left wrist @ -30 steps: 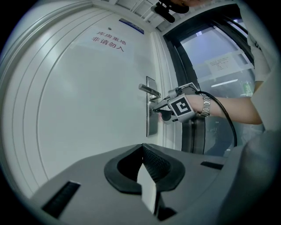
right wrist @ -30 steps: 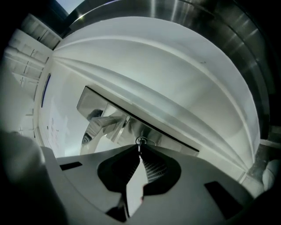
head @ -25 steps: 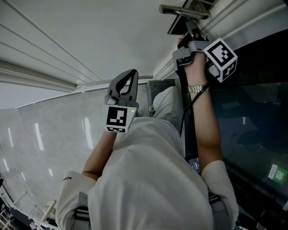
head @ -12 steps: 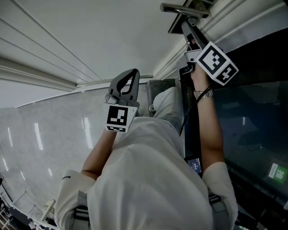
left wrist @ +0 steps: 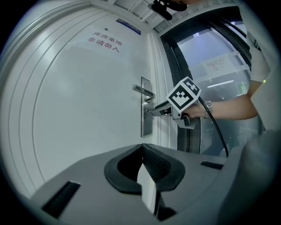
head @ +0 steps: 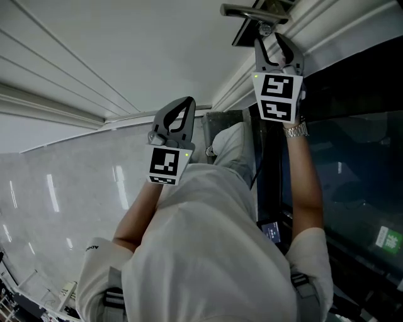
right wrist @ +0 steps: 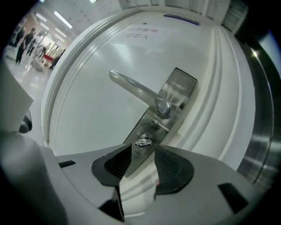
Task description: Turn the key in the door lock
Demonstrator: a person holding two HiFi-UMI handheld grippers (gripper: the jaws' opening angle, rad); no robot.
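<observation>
First, the head view: a white panelled door (head: 126, 50) rises from a pale glossy floor (head: 63, 182), with a dark glass panel (head: 352, 170) at right. The left gripper (head: 186, 100) hangs well apart from the door hardware, its jaws together. The right gripper (head: 272, 39) is raised to the lock plate (head: 247, 33) just under the lever handle (head: 252, 11), its marker cube (head: 277, 97) facing the camera and a wristwatch (head: 296, 130) on the arm behind it. Left gripper view: the ribbed pads meet with nothing between them. Beyond them stands the door, with red lettering (left wrist: 104, 40) near its top, and a black cable (left wrist: 215, 127) trails from the right gripper, whose tips reach the plate. Right gripper view: the key (right wrist: 143, 141) sits in the cylinder on the plate, below the lever. The jaws have just been opening and stand apart; the key lies between their tips, just ahead, and neither pad presses on it. Small figures (right wrist: 22, 41) stand in a lit hall at far left.
</observation>
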